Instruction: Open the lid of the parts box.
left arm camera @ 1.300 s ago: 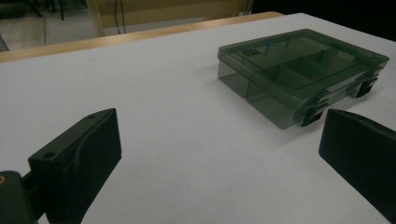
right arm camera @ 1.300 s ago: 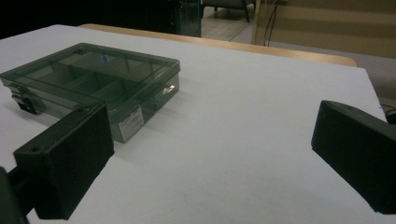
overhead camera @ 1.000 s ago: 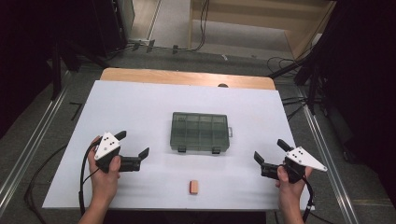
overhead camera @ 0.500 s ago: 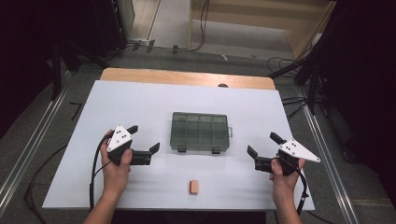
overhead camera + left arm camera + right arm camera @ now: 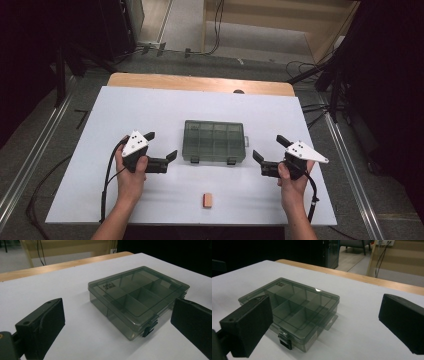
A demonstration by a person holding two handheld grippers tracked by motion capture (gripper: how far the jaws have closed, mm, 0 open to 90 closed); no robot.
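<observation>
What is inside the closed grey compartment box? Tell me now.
Through the clear lid, the compartment box shows dividers and compartments that look empty. Its latches are shut. The far corners are too dim to be sure.

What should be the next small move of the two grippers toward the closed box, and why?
Probably bring both grippers inward to the two front latches. The compartment box lies shut between them, with both latches closed on its near edge. The left gripper and the right gripper are open, hold nothing, and stand apart from the box on either side.
</observation>
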